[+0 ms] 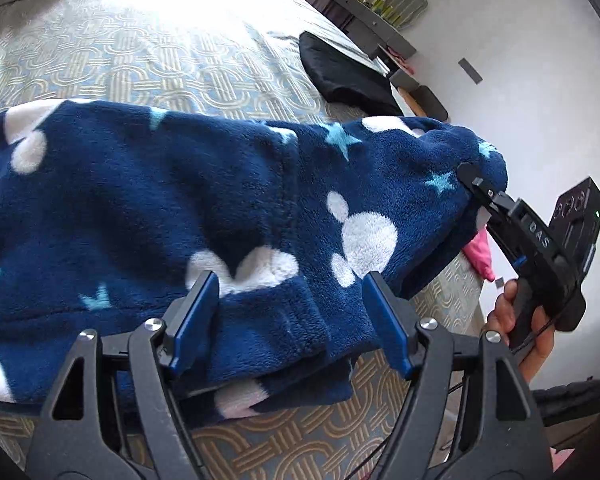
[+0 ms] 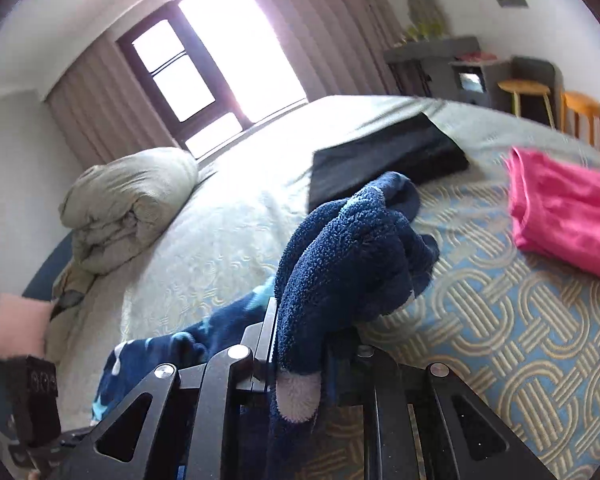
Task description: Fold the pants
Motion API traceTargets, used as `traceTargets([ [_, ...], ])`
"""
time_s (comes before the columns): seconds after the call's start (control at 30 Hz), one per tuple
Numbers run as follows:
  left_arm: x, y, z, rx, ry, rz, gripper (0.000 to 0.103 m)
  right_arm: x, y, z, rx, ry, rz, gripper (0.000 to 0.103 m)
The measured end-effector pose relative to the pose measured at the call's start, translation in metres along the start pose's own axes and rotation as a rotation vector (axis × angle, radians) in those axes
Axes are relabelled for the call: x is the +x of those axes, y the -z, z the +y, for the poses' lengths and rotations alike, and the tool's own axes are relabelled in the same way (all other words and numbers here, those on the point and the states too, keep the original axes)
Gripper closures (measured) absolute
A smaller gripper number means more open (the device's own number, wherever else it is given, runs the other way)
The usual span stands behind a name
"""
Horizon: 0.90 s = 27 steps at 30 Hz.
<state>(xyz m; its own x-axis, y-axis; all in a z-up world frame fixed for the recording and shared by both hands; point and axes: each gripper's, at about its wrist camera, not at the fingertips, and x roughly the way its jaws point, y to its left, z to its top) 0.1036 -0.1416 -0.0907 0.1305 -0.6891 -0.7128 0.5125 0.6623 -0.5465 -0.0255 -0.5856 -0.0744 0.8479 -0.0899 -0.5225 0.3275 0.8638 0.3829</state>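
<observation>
- The navy fleece pants [image 1: 204, 216], printed with white mouse-head shapes and pale blue stars, lie stretched across the near part of the bed, on a blue bedspread with a beige interlocking-ring pattern [image 1: 112, 64].
- The left gripper [image 1: 290, 316] has its blue-padded fingers [image 1: 198, 316] spread wide apart, one on each side of the folded hem edge of the pants; the fleece sits between them, and the pads do not press it together.
- The right gripper [image 1: 474, 184] shows in the left wrist view at the right end of the pants, its black tip against the bunched fleece, with a hand [image 1: 512, 320] around its handle.
- In the right wrist view the right gripper [image 2: 300, 344] is clamped tight on a thick bunch of the navy fleece [image 2: 340, 248], which rises up out of the closed fingers and droops over to the right; a pale grey-white patch of the cloth hangs down just below the grip.
- A flat black folded cloth [image 2: 384, 156] lies farther back on the bed, well apart from the pants.
- A bright pink garment [image 2: 564, 212] lies on the bedspread to the right.
- A rolled grey-beige duvet [image 2: 128, 208] sits at the far left of the bed, below a bright window with taupe curtains [image 2: 204, 64].
</observation>
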Motion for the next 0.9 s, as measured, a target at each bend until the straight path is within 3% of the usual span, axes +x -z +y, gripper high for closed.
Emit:
traceTargets([
  [0.17, -0.064, -0.003, 0.06, -0.149, 0.008, -0.107, 0.025, -0.008, 0.026, 0.117, -0.399, -0.082, -0.024, 0.085],
  [0.3, -0.094, 0.004, 0.099, -0.245, 0.008, -0.153, 0.024, 0.01, 0.095, 0.207, -0.777, -0.145, 0.062, 0.085],
  [0.4, -0.098, 0.013, 0.117, -0.318, 0.065, -0.147, 0.023, 0.035, 0.149, 0.238, -0.963, -0.121, 0.151, 0.085],
  [0.5, -0.085, 0.016, 0.116, -0.321, 0.093, -0.106, 0.022, 0.043, 0.17, 0.242, -1.008, -0.095, 0.171, 0.085],
  [0.67, -0.054, 0.009, 0.099, -0.285, 0.146, -0.028, 0.02, 0.042, 0.162, 0.236, -0.952, -0.115, 0.192, 0.085],
  [0.9, -0.027, -0.017, 0.079, -0.258, 0.103, 0.003, 0.02, 0.03, 0.176, 0.238, -1.017, -0.102, 0.16, 0.085],
])
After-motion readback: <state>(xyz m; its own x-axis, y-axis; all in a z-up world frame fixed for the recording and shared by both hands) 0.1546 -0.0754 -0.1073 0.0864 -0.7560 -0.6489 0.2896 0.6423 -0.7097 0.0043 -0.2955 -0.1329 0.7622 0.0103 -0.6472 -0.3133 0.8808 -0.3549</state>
